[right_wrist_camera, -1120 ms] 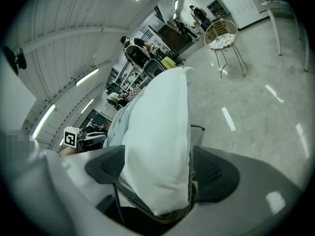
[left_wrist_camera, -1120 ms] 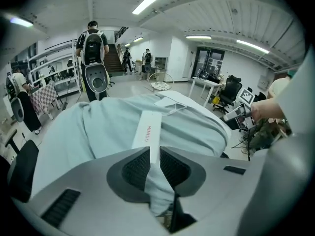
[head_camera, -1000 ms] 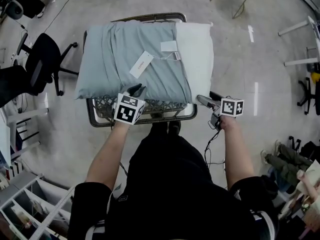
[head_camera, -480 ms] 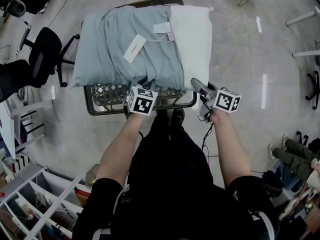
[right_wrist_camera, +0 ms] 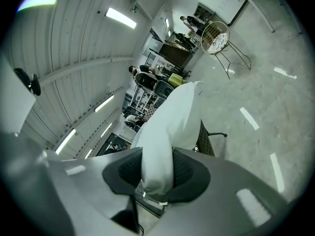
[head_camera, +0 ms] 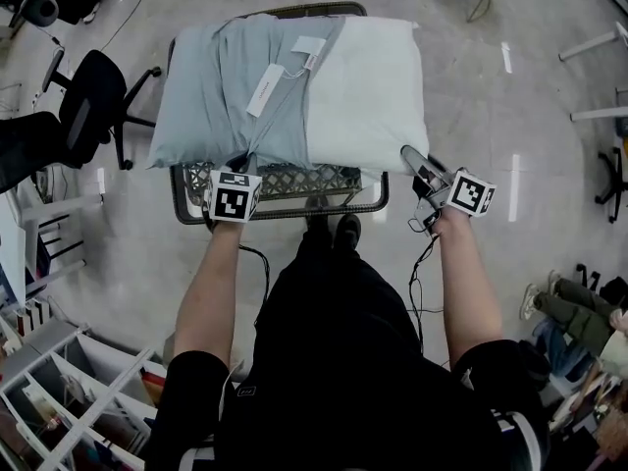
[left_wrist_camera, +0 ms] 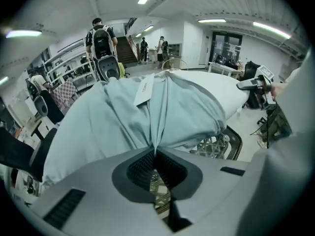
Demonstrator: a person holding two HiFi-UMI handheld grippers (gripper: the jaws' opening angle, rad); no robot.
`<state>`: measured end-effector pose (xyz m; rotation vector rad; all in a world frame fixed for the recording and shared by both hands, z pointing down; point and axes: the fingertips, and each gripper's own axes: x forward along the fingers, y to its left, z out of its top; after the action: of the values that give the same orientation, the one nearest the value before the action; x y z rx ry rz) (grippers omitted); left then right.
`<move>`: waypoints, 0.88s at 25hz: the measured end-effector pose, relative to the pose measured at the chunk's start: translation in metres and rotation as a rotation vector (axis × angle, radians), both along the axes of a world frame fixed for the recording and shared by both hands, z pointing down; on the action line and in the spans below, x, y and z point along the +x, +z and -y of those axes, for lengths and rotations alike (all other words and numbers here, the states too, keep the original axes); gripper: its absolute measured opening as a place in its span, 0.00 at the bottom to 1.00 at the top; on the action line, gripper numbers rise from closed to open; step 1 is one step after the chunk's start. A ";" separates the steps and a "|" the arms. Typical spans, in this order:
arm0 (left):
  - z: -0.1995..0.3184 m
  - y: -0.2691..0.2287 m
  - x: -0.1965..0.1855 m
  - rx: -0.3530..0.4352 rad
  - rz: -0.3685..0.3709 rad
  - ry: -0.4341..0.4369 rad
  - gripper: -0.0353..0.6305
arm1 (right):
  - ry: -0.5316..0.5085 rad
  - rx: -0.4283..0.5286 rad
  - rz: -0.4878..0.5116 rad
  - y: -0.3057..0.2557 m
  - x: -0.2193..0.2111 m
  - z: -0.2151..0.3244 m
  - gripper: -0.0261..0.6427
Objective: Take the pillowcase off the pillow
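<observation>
A pale blue pillowcase (head_camera: 221,86) covers the left half of a white pillow (head_camera: 368,91), whose right half lies bare. Both rest on a wire basket cart (head_camera: 285,207). My left gripper (head_camera: 239,163) is at the near edge, shut on a gathered fold of the pillowcase (left_wrist_camera: 147,107); its jaws have just closed on that cloth. My right gripper (head_camera: 410,155) holds the pillow's near right corner (right_wrist_camera: 162,146). Its jaws have just been closing, and the white corner is pinched between them. A white tag (head_camera: 265,89) lies on the pillowcase.
A black office chair (head_camera: 93,106) stands left of the cart. White shelving (head_camera: 59,400) fills the lower left corner. Chair and table legs (head_camera: 599,116) stand far right on the grey floor. People and racks (left_wrist_camera: 101,38) are far off in the room.
The pillowcase has slid left, baring more white pillow. My left gripper moved left along the near edge and shut on the cloth. My right gripper closed on the pillow's corner and rose.
</observation>
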<state>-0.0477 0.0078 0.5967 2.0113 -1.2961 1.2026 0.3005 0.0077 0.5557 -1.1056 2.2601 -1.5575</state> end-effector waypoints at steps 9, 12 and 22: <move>-0.005 -0.006 -0.007 -0.009 -0.030 -0.024 0.08 | -0.023 -0.048 -0.032 0.017 -0.003 -0.011 0.28; -0.019 -0.013 0.043 0.014 -0.102 0.013 0.21 | -0.027 -0.082 -0.064 0.029 0.001 -0.018 0.37; -0.021 0.024 0.089 -0.010 -0.115 0.033 0.31 | -0.092 -0.141 -0.137 0.063 -0.021 -0.039 0.71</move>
<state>0.0416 0.0288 0.6207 2.0699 -1.2042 1.0886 0.2794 0.0466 0.6189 -1.1942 2.3509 -1.7508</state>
